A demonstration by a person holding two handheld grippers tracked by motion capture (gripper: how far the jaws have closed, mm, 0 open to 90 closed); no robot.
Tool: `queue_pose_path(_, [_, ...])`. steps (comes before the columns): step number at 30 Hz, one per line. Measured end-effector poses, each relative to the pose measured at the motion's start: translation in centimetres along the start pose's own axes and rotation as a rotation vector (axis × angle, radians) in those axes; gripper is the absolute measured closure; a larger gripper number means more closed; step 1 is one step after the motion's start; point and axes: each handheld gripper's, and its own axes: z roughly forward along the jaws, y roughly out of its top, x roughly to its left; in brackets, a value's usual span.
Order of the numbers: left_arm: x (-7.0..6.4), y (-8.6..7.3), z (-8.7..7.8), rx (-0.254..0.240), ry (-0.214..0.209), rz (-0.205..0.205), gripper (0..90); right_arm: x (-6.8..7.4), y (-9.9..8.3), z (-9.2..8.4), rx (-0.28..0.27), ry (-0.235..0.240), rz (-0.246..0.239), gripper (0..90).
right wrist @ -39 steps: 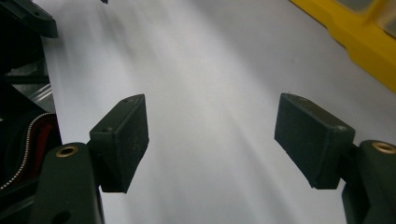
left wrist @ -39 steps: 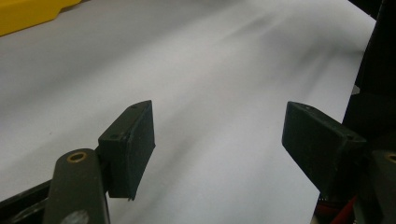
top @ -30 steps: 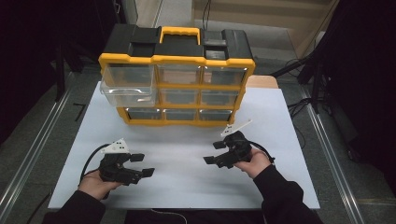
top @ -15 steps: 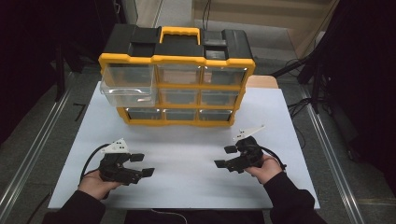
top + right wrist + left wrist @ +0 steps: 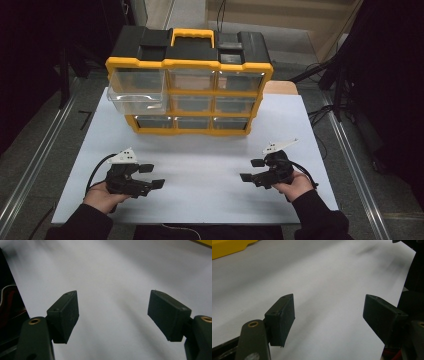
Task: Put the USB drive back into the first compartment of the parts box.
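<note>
Organizer: we see the yellow-and-black drawer organizer (image 5: 189, 82) upright at the far side of the white bench (image 5: 200, 200), well apart from both grippers.
Open drawer: top-left clear drawer (image 5: 136, 90) juts out.
Handling: we judge it rigid, light, slippery plastic; best taken by its front lip.
Left gripper (image 5: 152, 176): jaws wide, empty.
Right gripper (image 5: 251, 170): jaws wide, empty.

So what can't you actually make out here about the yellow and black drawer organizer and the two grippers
- Drawer contents: in the high view the yellow and black plastic drawer organizer has clear drawers too small and glary to read, including the pulled-out top-left clear drawer.
- Organizer in the left gripper view: cut off by the top edge, a yellow corner.
- White table in both gripper views: blurred.
- Left gripper and right gripper: undersides hidden.
</note>
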Motion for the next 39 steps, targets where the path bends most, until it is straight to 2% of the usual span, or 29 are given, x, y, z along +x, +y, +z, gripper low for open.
queue_pose_path(12, [0.0, 0.0, 0.0, -0.001, 0.002, -0.002, 26.7, -0.3, -2.1, -1.4, -0.027, -0.022, 0.014, 23.3])
queue_pose_path(27, [0.2, 0.0, -0.1, -0.003, 0.006, -0.008, 26.7, -0.9, -4.4, -2.9, -0.04, -0.05, 0.061, 23.3])
queue_pose_path(28, [0.3, 0.0, -0.1, -0.002, 0.008, -0.009, 26.7, -1.0, -4.7, -3.2, -0.05, -0.054, 0.076, 23.4])
queue_pose_path(39, [0.5, 0.0, -0.3, -0.002, 0.013, -0.014, 26.7, -1.9, -5.5, -3.9, -0.069, -0.079, 0.098, 23.4])
